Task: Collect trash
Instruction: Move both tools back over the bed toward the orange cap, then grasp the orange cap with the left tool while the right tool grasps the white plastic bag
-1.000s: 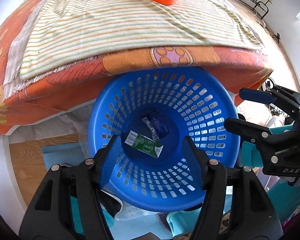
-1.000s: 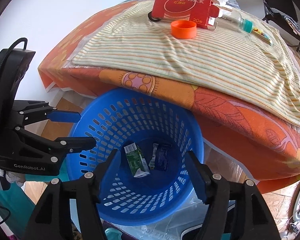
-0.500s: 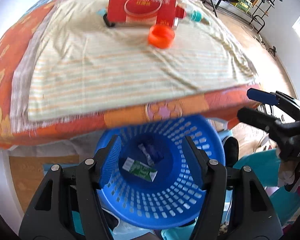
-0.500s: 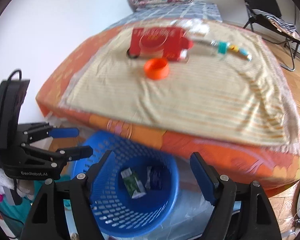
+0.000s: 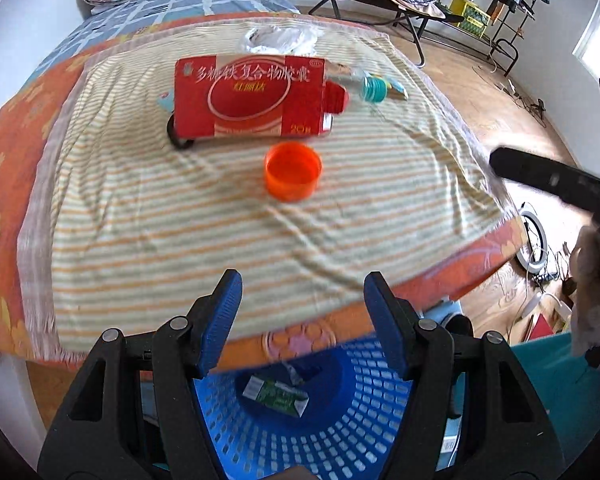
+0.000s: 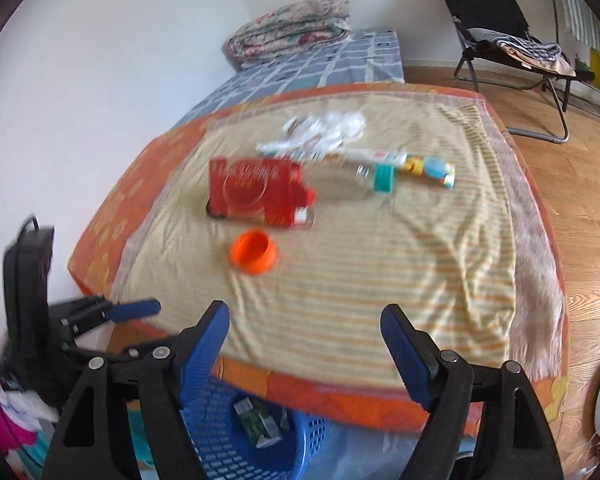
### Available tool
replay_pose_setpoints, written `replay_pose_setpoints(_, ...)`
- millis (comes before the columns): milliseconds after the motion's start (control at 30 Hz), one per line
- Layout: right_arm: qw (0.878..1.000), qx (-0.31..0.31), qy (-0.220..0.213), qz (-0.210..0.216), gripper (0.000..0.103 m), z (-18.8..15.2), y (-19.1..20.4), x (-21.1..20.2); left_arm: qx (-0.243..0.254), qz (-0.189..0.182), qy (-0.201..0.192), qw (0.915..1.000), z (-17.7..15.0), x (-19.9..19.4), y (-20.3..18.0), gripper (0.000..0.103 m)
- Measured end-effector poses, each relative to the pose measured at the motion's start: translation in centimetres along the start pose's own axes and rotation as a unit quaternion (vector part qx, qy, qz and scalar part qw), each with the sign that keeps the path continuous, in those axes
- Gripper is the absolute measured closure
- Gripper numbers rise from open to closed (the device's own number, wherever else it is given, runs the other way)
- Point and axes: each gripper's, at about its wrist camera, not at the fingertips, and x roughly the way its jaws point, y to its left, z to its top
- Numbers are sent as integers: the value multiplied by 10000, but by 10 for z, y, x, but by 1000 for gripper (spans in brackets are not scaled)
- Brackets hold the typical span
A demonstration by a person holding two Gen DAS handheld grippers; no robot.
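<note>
Here, both grippers are hanging above the near edge of the striped yellow cloth (image 5: pixel 220 216) covering the bed, with nothing between their fingers. The left gripper (image 5: pixel 302 300) is standing with its blue pads wide apart, and the right gripper (image 6: pixel 304 336) likewise. On the cloth, an orange plastic cap (image 5: pixel 293 176) is lying just in front of a flat red cardboard box (image 5: pixel 252 98). Beside that box, a clear bottle with a teal cap (image 5: pixel 370 86) is resting. Below the cloth's edge, a blue perforated plastic basket (image 5: pixel 340 432) is holding a green-and-white wrapper (image 5: pixel 278 394).
</note>
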Motion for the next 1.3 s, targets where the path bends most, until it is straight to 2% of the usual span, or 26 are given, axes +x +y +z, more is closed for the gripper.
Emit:
replay_pose_setpoints(167,9996,218,-177,103,23,40,-14,5,93,104,-87,9999,19,16,0,38)
replay_pose_setpoints(367,9973,576,-286,365,23,94,-21,33,232,173,-96,9995,35,36,2,38)
replay_pose_setpoints(567,9953,808,-110,522,23,133,-21,79,292,80,-12,9995,45,54,7,38)
replay_pose_setpoints(700,9926,1022,-27,651,24,147,-22,105,328,3,15,9995,50,62,9,38)
replay_pose_setpoints(967,9845,1425,240,997,44,162,-25,158,414,-23,18,9991,57,72,10,38)
replay_pose_setpoints(1133,9860,1399,261,864,48,169,-22,177,402,-34,14,9992,59,75,17,38)
replay_pose_setpoints(1200,9851,1453,277,876,55,171,-21,183,405,-52,5,9992,61,77,19,38)
replay_pose_setpoints(1300,9854,1487,306,764,65,172,-21,190,466,-67,-4,9989,63,78,19,47)
